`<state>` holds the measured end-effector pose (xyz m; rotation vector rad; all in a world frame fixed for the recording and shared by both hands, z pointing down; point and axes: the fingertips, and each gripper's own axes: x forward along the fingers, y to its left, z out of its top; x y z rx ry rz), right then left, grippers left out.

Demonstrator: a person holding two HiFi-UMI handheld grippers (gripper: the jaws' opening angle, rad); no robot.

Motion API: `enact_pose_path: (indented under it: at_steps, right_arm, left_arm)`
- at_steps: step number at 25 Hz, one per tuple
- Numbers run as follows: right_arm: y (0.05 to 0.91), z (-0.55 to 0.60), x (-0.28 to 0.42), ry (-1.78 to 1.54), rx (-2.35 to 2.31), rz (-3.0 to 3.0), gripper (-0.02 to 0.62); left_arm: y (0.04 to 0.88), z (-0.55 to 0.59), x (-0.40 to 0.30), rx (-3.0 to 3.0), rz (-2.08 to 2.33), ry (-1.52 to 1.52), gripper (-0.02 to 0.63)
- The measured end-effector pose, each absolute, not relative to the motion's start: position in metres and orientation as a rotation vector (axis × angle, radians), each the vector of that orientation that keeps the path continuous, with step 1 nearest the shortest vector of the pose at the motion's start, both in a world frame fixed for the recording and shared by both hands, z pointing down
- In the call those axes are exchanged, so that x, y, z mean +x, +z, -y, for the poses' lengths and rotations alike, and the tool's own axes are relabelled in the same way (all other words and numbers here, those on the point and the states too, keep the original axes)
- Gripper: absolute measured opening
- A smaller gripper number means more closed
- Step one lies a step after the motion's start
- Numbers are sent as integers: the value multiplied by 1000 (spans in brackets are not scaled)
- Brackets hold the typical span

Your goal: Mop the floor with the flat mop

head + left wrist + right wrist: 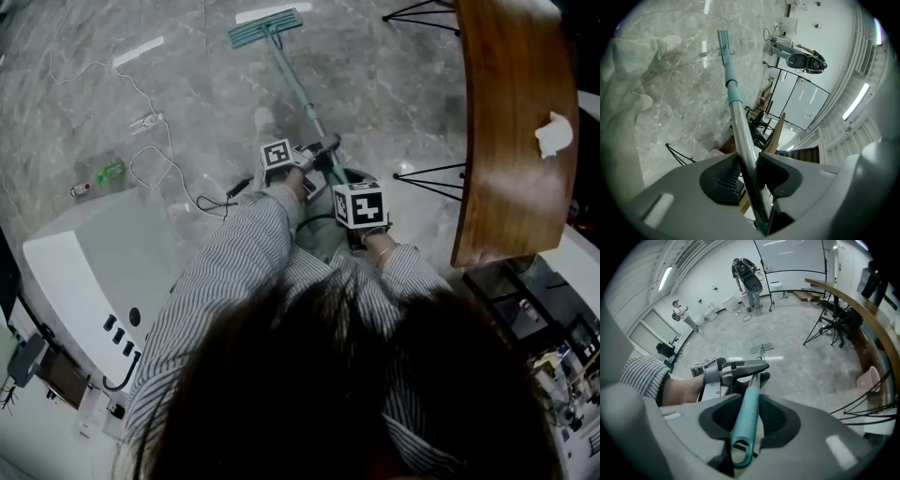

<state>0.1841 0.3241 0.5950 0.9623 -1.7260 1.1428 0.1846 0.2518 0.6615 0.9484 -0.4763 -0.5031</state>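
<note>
a person in a striped shirt holds a teal flat mop [267, 28] with both grippers, its flat head lying on the grey marbled floor [187, 84] well out in front. the left gripper [749, 171] has its jaws clenched on the mop's silver metal pole [739, 131], lower down the shaft. the right gripper [747, 416] is clamped on the teal handle grip [749, 401] at the pole's top end. a curved brown wooden counter [511, 122] stands to the right, and a white cable [155, 141] trails over the floor to the left. mopping appears under way, but no wet streak or cleaned patch can be made out. how much is done cannot be told, and most of the visible floor looks left to do.
</note>
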Motion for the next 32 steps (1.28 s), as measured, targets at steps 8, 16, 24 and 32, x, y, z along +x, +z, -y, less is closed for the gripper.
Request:
enact_pose_path:
  at_steps: [8, 16, 24, 32]
  right_arm:
    - [580, -349, 196, 1173, 951, 1715, 117]
    - [579, -343, 202, 1153, 948, 1707, 115]
    - [574, -339, 207, 1125, 947, 1704, 115]
    - [571, -337, 208, 1124, 944, 1715, 115]
  left_arm:
    - [661, -284, 195, 985, 455, -427, 124]
    - [657, -276, 203, 1009, 439, -401, 129]
    - [654, -275, 207, 1003, 421, -389, 127]
    - [650, -272, 208, 1029, 413, -394, 132]
